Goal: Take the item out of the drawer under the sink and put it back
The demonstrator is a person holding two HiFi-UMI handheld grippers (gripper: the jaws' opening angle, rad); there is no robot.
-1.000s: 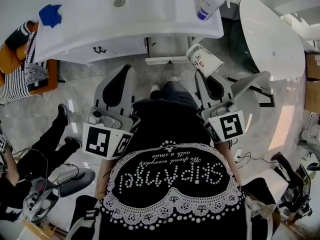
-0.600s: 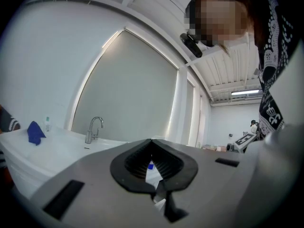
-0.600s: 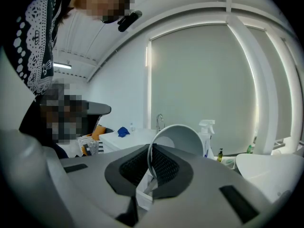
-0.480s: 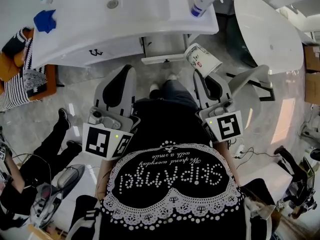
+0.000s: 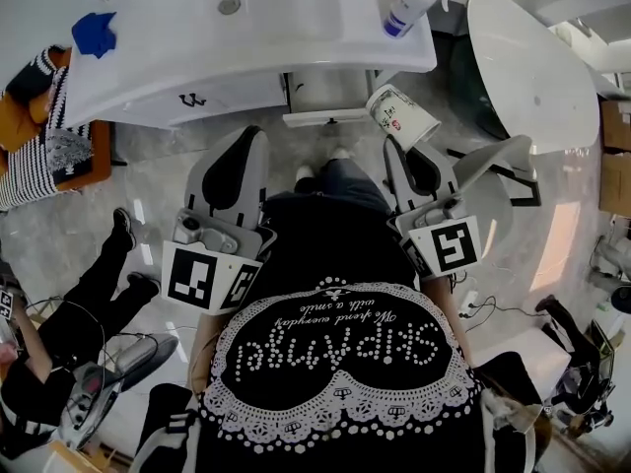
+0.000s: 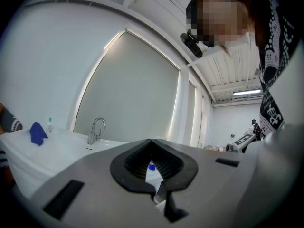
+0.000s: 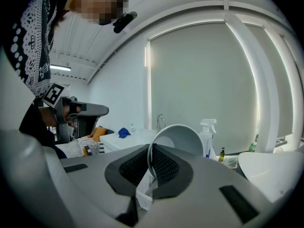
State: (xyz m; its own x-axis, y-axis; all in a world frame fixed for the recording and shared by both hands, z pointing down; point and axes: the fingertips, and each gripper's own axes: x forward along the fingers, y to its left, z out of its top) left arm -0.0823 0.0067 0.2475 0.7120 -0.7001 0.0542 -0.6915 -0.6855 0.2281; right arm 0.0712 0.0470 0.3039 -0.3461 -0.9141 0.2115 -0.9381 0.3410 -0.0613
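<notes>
1. Right gripper (image 7: 151, 151): clenched on the cup (image 7: 179, 137). The pads pinch a single wall at the rim, one pad inside the mouth and one outside. The cup lies tilted, with its mouth toward the gripper and its base pointing away.
2. Left gripper (image 6: 152, 144): jaws together with nothing between them. It is held alongside the right gripper and takes no part in the grip.
3. Handling, judged: the cup looks like thin paper, so it is light, it has little stiffness and it is easily crushed. A one-wall pinch lets it swing or twist.
4. Grip point, judged: the rim is the right place, since the rolled lip stiffens the wall there. Keep the squeeze moderate, because more force would fold the wall.
5. Drawer (image 5: 330, 118): it sits ahead of the right gripper and toward the left gripper's side, under the sink (image 5: 246, 42). It appears pulled out a little. The cup hangs in the air near it, outside it.
6. Spray bottle (image 5: 406, 8): it stands on the sink top, beyond the cup and well apart from it.
</notes>
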